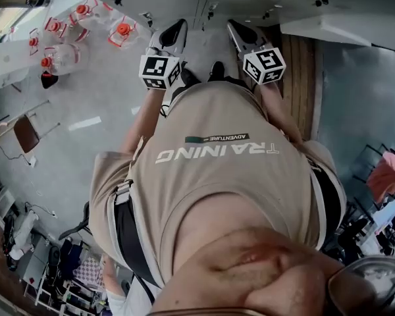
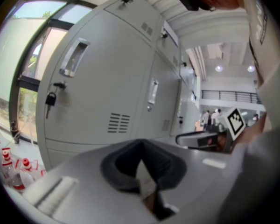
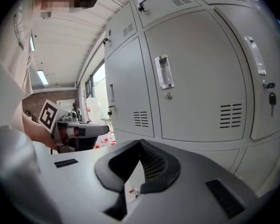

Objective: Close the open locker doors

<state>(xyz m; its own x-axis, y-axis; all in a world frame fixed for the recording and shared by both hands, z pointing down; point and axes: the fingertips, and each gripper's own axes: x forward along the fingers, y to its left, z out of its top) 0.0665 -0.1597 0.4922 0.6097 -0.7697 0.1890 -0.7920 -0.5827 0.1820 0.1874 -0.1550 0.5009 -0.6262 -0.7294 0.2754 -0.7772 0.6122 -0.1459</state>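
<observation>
1. while both hang empty, the left claw [image 2: 141, 143] and right claw [image 3: 140, 142] sit pressed together.
2. ahead of them, every locker door [image 3: 196, 78] in view lies shut.
3. risk: an open one out of frame gets missed.
</observation>
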